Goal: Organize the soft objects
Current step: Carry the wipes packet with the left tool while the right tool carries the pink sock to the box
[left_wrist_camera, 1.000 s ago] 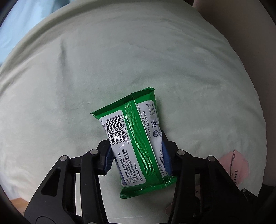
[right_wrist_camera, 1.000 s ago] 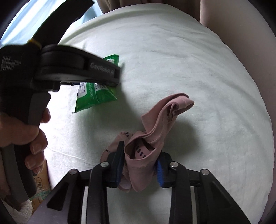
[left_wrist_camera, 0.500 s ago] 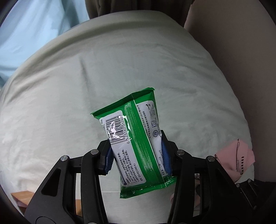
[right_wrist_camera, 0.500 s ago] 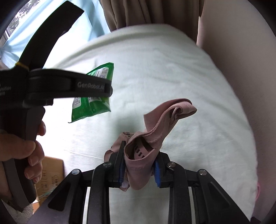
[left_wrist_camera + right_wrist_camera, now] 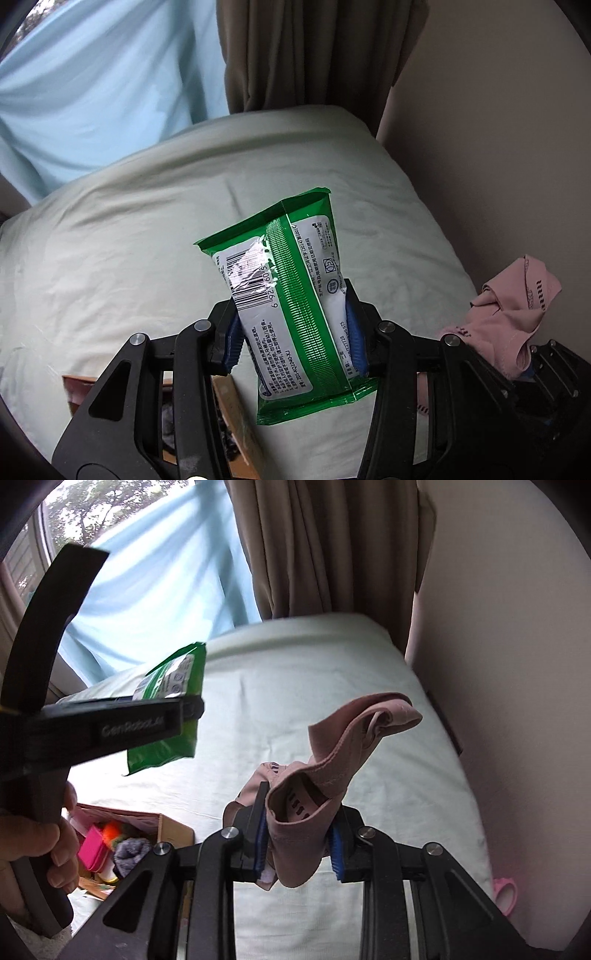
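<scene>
My left gripper [image 5: 293, 334] is shut on a green wet-wipes pack [image 5: 288, 295] and holds it in the air above the pale green bed [image 5: 129, 258]. The pack also shows in the right wrist view [image 5: 170, 716], behind the left gripper's body [image 5: 110, 727]. My right gripper [image 5: 299, 840] is shut on a dusty pink cloth garment [image 5: 332, 760] that droops over its fingers, held above the bed [image 5: 295, 686]. The garment shows at the right of the left wrist view [image 5: 509, 314].
An open cardboard box [image 5: 147, 834] with a pink item, orange fluff and grey cloth stands low beside the bed; its edge shows in the left wrist view [image 5: 229, 406]. A brown curtain [image 5: 325, 546], a blue sheet [image 5: 147, 602] and a beige wall [image 5: 498, 627] lie behind. A pink object [image 5: 504, 893] lies at the bed's right edge.
Both grippers have risen and pulled back from the bed with their loads. The curtain, window and the box have come into view. Both grips are unchanged.
</scene>
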Motion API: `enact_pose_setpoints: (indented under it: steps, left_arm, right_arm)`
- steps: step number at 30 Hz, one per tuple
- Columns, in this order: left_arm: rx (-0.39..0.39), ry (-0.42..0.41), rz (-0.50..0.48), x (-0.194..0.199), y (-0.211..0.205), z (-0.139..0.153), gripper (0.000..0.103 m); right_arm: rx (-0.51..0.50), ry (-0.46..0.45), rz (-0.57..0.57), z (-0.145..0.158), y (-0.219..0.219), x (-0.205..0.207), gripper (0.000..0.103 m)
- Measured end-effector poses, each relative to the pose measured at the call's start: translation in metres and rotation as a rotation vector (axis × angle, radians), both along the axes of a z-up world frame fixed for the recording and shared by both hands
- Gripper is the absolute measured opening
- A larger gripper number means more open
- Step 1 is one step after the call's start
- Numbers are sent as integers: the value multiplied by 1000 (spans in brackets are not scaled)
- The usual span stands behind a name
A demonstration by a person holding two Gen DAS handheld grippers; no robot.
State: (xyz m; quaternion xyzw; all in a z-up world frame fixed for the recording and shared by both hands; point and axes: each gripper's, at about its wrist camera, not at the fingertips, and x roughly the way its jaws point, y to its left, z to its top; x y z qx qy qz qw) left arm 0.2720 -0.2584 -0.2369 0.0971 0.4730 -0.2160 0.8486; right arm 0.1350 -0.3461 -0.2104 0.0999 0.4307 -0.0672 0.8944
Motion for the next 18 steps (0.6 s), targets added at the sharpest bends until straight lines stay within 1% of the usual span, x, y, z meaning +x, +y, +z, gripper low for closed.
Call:
enact_pose_setpoints:
  steps: [3,9,12,15,18]
  left_arm:
    - [-27,-33,8,-20,30,34,42]
    - [-45,-100,24,-58,91,85,42]
    - [-44,-129,41,-77,126,104,42]
    - [-37,-148,61,-95,166,120,42]
    - [-24,-157,88,-106,203,123,42]
  right_arm:
    - [-23,-38,7,37,13,-16,25]
    - [-76,-104,32,95,54,-44,25]
    - [-87,-124,55,112,77,-52,25]
    - [-97,-145,90,128,110,-58,25]
    - [-101,-156,126,137,140,-58,25]
